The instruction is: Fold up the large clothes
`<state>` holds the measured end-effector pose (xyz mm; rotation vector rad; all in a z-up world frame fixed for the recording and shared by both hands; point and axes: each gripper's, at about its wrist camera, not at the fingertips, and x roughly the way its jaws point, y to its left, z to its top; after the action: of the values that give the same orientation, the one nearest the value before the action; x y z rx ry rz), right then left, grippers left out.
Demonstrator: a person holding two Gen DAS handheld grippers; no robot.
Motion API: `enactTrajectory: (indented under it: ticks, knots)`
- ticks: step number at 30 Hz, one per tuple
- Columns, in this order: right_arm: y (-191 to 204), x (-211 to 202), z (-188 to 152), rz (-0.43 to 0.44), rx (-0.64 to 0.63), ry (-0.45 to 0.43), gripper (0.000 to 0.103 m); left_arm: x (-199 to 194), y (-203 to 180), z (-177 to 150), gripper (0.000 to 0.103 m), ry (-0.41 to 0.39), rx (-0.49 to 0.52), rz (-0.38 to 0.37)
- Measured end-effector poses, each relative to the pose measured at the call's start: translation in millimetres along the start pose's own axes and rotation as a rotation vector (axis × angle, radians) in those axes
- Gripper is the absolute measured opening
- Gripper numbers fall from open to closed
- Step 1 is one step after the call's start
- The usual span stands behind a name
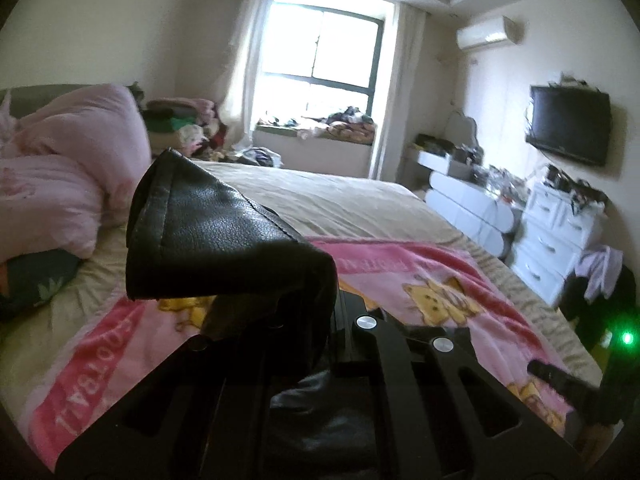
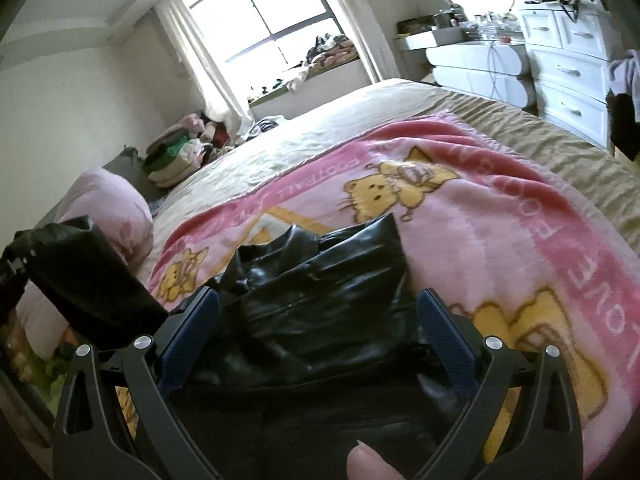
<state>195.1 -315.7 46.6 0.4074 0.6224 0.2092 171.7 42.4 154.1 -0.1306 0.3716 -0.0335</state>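
A black leather jacket [image 2: 320, 300] lies bunched on a pink cartoon blanket [image 2: 480, 216] on the bed. My left gripper [image 1: 296, 304] is shut on a sleeve end of the jacket [image 1: 208, 232] and holds it up above the blanket; the fingertips are hidden by the leather. That lifted sleeve [image 2: 84, 284] also shows at the left of the right wrist view. My right gripper [image 2: 318, 320] is open, its blue-padded fingers [image 2: 188, 328] on either side of the jacket's body, low over it.
The beige bed [image 1: 332, 196] reaches toward the window. Pink quilts [image 1: 68, 168] are piled at the left by the headboard. White drawers [image 1: 552, 240] and a cluttered dresser stand at the right. A pile of clothes [image 2: 176, 152] lies beyond the bed.
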Motion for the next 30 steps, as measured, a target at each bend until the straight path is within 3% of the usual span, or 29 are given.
enactTrajectory:
  ticks: [9, 15, 21, 26, 27, 30]
  knots:
    - [-44, -22, 10, -0.047, 0.115, -0.055, 0.099, 34, -55, -38, 0.000, 0.095, 0.123, -0.084]
    - [-74, -34, 14, -0.071, 0.202, -0.089, 0.099, 68, -92, -83, 0.000, 0.211, 0.233, -0.129]
    - [-80, -29, 11, -0.069, 0.229, -0.066, 0.099, 102, -117, -138, 0.001, 0.347, 0.353, -0.143]
    - [-78, -18, 10, -0.064, 0.217, -0.040, 0.099, 116, -129, -177, 0.007, 0.418, 0.465, -0.145]
    - [-78, -17, 9, -0.064, 0.219, -0.037, 0.099, 115, -132, -182, 0.013, 0.424, 0.482, -0.142]
    - [-80, -11, 7, -0.051, 0.234, -0.016, 0.099, 118, -135, -196, 0.063, 0.461, 0.532, -0.132]
